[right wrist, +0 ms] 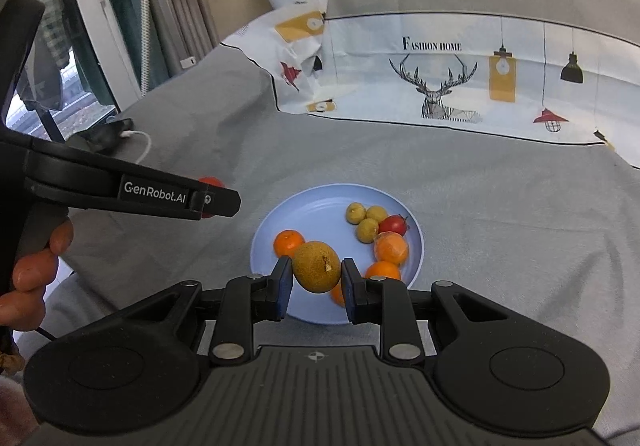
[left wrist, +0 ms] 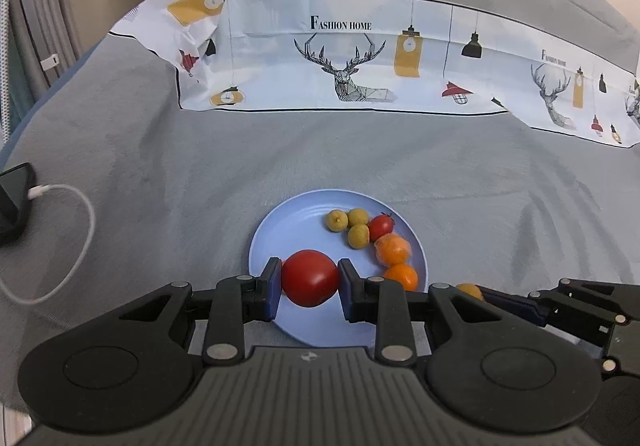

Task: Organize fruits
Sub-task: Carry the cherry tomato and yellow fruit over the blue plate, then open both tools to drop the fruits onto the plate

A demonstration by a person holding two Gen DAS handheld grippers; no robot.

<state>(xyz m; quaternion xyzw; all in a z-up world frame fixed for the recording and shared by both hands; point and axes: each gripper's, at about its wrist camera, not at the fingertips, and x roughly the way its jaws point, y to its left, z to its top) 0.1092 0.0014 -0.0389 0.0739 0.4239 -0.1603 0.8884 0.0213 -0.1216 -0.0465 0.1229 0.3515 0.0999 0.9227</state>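
Both grippers clamped on fruit over the blue plate's (left wrist: pixel 280 217) near edge: left gripper (left wrist: pixel 309 288) grips the big tomato (left wrist: pixel 310 278), right gripper (right wrist: pixel 316 278) the brown-green fruit (right wrist: pixel 317 266), bare plate floor just ahead-left.

**Room over the plate**

My left gripper (left wrist: pixel 310 286) carries a big red tomato (left wrist: pixel 310 278) and my right gripper (right wrist: pixel 316 278) a brown-green fruit (right wrist: pixel 317 266), both above the near side of the blue plate (left wrist: pixel 288 221). Its far-left half is bare. The right side is crowded: three small green fruits (left wrist: pixel 348 226), a small tomato (left wrist: pixel 380 226) and oranges (left wrist: pixel 394 250). Grey cloth (left wrist: pixel 180 173) lies open all round; a phone (left wrist: pixel 14 201) and white cable (left wrist: pixel 76 205) sit far left, a printed cloth (left wrist: pixel 360 65) far behind.
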